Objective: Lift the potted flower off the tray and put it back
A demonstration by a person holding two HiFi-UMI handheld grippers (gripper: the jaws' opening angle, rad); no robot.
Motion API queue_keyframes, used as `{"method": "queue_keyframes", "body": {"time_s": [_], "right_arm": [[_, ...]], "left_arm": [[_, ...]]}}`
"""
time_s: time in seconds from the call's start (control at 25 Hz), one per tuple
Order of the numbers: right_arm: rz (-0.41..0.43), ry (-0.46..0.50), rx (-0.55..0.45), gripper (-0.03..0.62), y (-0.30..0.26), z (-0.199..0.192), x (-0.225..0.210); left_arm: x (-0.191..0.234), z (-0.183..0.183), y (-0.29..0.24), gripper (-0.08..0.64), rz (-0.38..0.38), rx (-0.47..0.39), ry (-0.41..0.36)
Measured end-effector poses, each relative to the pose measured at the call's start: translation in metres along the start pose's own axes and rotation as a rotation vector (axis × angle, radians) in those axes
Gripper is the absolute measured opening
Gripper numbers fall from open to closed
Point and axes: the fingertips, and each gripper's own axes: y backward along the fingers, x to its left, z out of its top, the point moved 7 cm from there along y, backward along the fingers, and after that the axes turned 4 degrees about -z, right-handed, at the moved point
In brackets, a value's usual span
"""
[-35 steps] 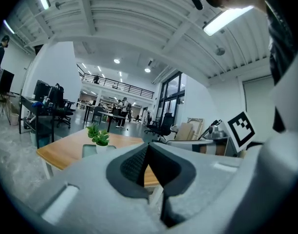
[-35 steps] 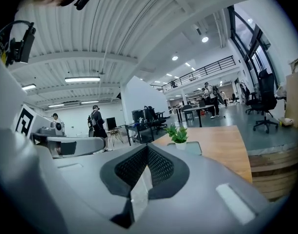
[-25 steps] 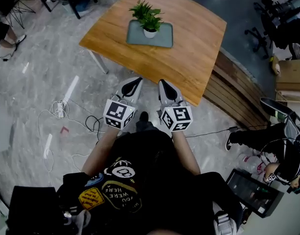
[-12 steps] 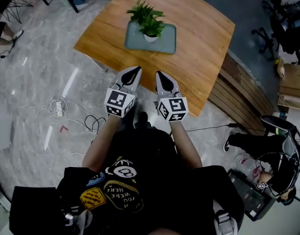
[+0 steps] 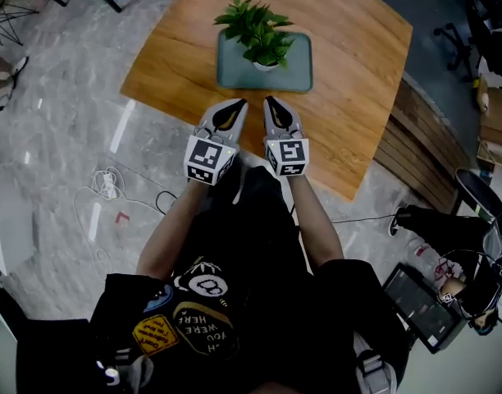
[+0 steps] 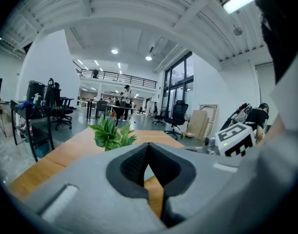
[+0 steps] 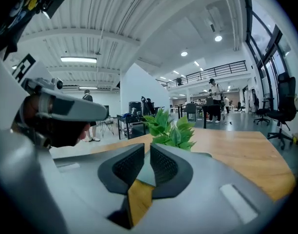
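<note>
Head view shows the small green leafy potted flower [image 5: 259, 31] in its white pot standing upright on the grey-green rectangular tray [image 5: 230, 74], which lies on the light brown wooden table [image 5: 358, 64]. The plant is ahead of both sets of jaws and apart from them. The left gripper [image 5: 239, 103] and the right gripper [image 5: 270, 101] have their tips just short of the tray's near edge, over bare tabletop.

Left gripper view has the flower [image 6: 110, 133] beyond and a little left of the left gripper [image 6: 148, 145], whose jaws are closed tip to tip with nothing between them. Right gripper view has the flower [image 7: 171, 128] just past the right gripper [image 7: 148, 147], whose jaws are closed to a thin slit, also empty.

Both grippers are held out ahead of the person [image 5: 235, 261], side by side and close together, pointing at the tray and tilted slightly down.

A second ago both grippers hung over the floor at the table's near edge. They have since come forward over the tabletop toward the tray, while the flower has not left it.
</note>
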Motion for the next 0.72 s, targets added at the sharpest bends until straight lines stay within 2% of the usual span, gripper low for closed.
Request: {"method": "queue_keyframes", "body": {"time_s": [0.24, 0.32, 0.4, 0.56, 0.72], "right_arm": [[-0.106, -0.008, 0.084, 0.209, -0.07, -0.056, -0.034], [-0.12, -0.02, 0.084, 0.294, -0.09, -0.066, -0.045], [-0.121, -0.036, 0.094, 0.438, -0.113, -0.073, -0.055], [-0.109, -0.049, 0.097, 0.546, -0.147, -0.078, -0.068], [-0.107, -0.031, 0.091, 0.588, -0.17, -0.074, -0.074]], "left_arm": [[0.042, -0.013, -0.018, 0.0, 0.018, 0.03, 0.031], [0.056, -0.014, -0.023, 0.0, 0.037, 0.027, 0.046], [0.066, -0.013, -0.029, 0.0, 0.052, 0.017, 0.056], [0.071, -0.007, -0.034, 0.0, 0.08, -0.006, 0.082], [0.066, -0.005, -0.037, 0.0, 0.062, 0.001, 0.101]]}}
